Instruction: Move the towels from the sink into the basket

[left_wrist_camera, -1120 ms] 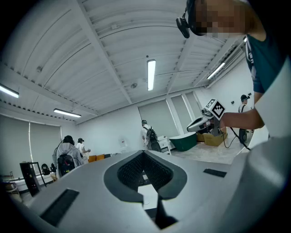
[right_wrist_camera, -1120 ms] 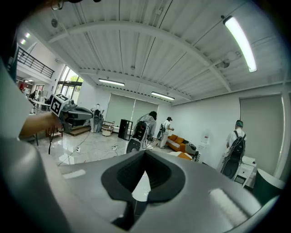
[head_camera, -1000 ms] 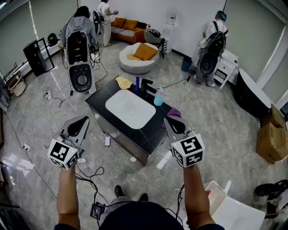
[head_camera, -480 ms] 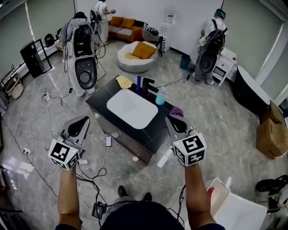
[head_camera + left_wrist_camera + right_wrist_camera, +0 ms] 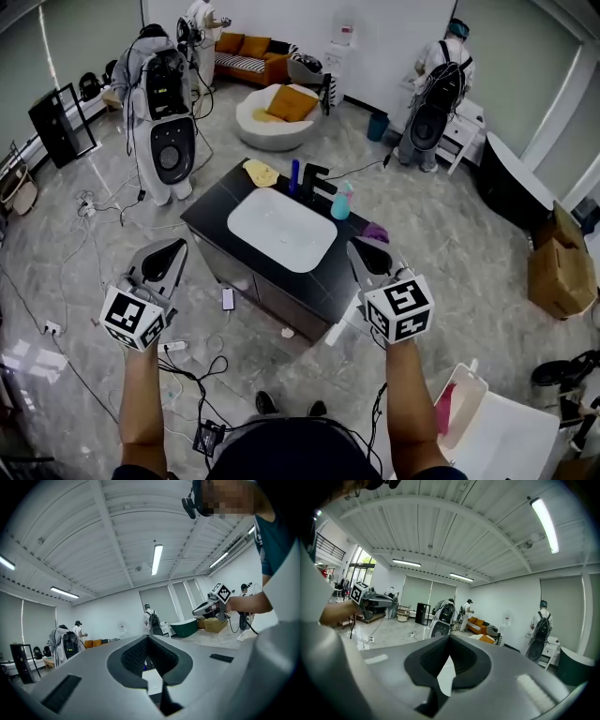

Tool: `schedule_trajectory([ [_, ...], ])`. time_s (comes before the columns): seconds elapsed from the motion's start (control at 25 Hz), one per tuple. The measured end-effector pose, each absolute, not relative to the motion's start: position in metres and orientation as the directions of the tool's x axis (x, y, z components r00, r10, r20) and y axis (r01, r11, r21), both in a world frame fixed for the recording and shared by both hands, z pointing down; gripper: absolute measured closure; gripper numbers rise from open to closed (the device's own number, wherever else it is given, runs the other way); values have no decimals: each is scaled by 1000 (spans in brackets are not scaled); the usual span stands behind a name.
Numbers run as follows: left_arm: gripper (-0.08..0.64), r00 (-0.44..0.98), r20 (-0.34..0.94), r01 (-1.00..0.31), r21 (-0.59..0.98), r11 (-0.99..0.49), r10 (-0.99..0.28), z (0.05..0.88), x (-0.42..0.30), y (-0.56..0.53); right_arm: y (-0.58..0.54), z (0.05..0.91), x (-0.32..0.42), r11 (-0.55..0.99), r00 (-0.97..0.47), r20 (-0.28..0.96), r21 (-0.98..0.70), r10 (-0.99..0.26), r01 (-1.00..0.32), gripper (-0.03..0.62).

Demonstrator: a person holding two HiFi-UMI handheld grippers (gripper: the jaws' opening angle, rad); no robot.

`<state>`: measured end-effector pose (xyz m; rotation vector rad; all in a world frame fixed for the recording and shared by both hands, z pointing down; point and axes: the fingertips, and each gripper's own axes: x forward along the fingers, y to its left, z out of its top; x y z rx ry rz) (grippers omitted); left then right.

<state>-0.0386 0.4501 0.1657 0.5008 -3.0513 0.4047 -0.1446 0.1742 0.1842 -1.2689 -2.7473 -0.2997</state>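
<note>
The white sink [image 5: 281,230] is set in a black counter [image 5: 214,208] ahead of me, and its basin shows no towel. On the counter's far left corner lies a yellow towel [image 5: 260,172]; a purple towel [image 5: 375,232] lies at its right end. A white basket [image 5: 461,405] holding something pink stands on the floor at lower right. My left gripper [image 5: 172,253] hangs shut and empty off the counter's near left side. My right gripper [image 5: 363,253], also shut and empty, is just short of the purple towel. Both gripper views show closed jaws with nothing between them.
A black faucet [image 5: 312,178], a blue bottle [image 5: 295,173] and a teal soap bottle [image 5: 341,202] stand behind the sink. Cables [image 5: 202,361] and a phone [image 5: 227,298] lie on the floor before the counter. A white machine [image 5: 167,141], people and a cardboard box [image 5: 553,272] stand around.
The view and both grippers have moved forward toward the counter. The sink now sits nearer and more central. Both grippers stay shut and empty.
</note>
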Motion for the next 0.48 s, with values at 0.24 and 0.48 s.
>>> schedule_trajectory([
  [0.24, 554, -939, 58, -342, -250, 906, -339, 169, -46, 476, 200, 186, -145, 655, -670, 169, 140, 723, 743, 583],
  [0.48, 554, -939, 57, -342, -239, 909, -339, 174, -57, 485, 212, 188, -155, 647, -664, 178, 148, 726, 748, 583],
])
